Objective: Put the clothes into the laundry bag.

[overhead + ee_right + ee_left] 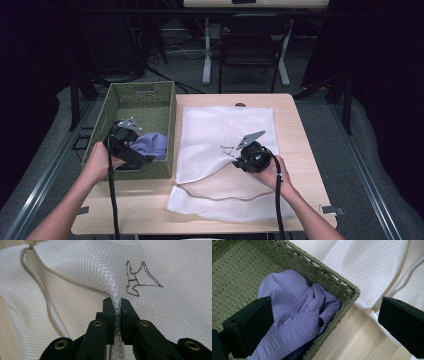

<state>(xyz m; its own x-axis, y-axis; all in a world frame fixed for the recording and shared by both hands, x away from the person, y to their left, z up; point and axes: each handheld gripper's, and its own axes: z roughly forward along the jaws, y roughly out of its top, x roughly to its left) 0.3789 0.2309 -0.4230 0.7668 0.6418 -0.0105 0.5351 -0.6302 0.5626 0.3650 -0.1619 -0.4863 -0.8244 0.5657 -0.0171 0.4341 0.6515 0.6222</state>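
A white mesh laundry bag (225,135) lies spread on the wooden table, its zipper edge (40,287) curving along the near side. My right gripper (117,307) is shut on a pinched fold of the bag's mesh (116,295), lifting it slightly; the same gripper (240,159) appears in the high view. A purple garment (150,145) lies crumpled in the near right corner of a green woven basket (125,97). My left gripper (137,159) hovers over that corner with its jaws wide apart and nothing between them. In the left gripper view the garment (292,315) sits between and below the fingers (249,325).
The basket (332,277) stands at the table's left, touching the bag's left edge. Bare table (135,210) runs along the near side. A small dark outline drawing (138,280) marks the mesh. A chair and desk legs stand beyond the table's far edge.
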